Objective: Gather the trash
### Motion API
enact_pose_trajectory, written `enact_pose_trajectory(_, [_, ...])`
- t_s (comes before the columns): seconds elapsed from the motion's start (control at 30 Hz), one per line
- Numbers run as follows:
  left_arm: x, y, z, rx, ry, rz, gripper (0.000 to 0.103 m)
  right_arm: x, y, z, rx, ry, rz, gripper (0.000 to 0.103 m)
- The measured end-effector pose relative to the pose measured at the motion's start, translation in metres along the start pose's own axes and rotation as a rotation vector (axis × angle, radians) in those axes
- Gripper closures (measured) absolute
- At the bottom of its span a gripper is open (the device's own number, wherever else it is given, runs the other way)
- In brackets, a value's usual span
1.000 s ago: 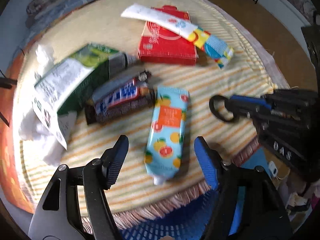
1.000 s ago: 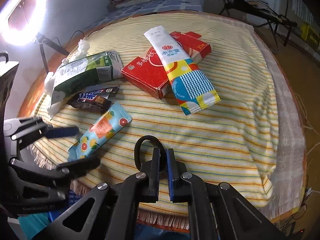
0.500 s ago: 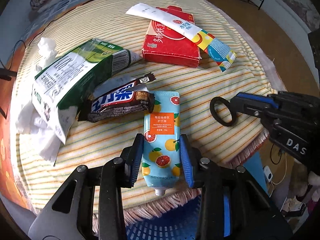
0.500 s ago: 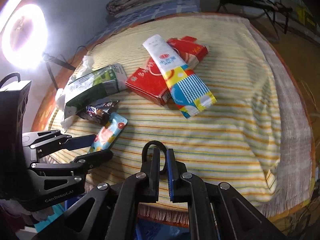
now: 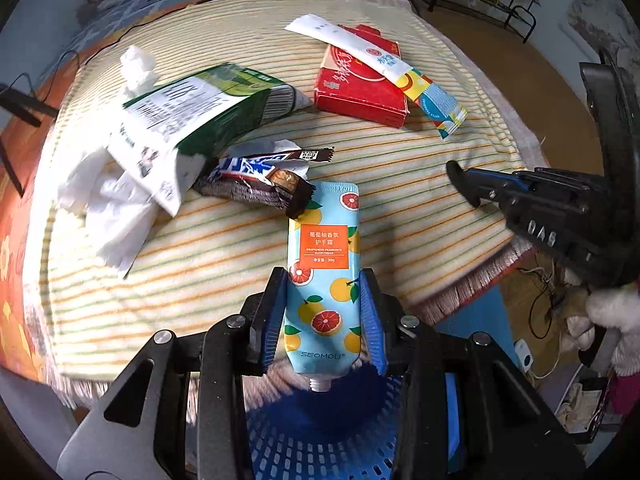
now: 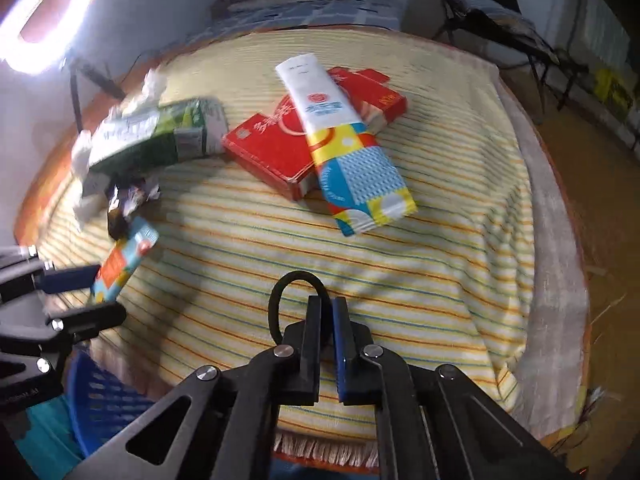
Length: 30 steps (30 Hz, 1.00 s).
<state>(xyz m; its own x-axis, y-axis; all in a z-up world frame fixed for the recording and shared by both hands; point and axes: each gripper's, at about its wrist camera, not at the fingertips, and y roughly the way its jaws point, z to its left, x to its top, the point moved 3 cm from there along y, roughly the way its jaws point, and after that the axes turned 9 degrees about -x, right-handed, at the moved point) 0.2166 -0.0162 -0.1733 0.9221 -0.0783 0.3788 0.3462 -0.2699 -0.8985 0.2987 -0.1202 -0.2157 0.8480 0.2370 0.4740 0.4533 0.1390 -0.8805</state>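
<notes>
Blue pads of my left gripper (image 5: 324,322) are clamped on the lower half of the hand cream tube (image 5: 323,280), one pad on each side, its capless nozzle pointing back over the blue basket (image 5: 320,432) just below the near table edge. So the step in hand is the carry — the tube is gripped and partly over the fringe, not yet dropped. My next move, as I judge it, is to draw the tube back until it hangs wholly over the basket, then part the pads; the far end lies close to the chocolate bar wrapper (image 5: 256,184), so I would lift before pulling.

My right gripper (image 6: 326,344) is pressed together on a black hair tie (image 6: 292,300), its loop sticking out above the fingertips, over the near part of the striped cloth (image 6: 440,272) on the table.

Counting outward: one tube, one hair tie, one wrapper, one green carton (image 5: 200,108) over crumpled tissues (image 5: 108,204), one red box (image 5: 360,88), one long sachet (image 5: 384,66) lying across it — one basket.
</notes>
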Motion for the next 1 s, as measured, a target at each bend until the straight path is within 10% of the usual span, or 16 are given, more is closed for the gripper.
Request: enact_pose_trajectory(1.0, [-0.122,-0.027,0.033,-0.052,-0.189,0.009,0.067,-0.091,-0.083,0.078,0.251,-0.033,-0.020,0.100])
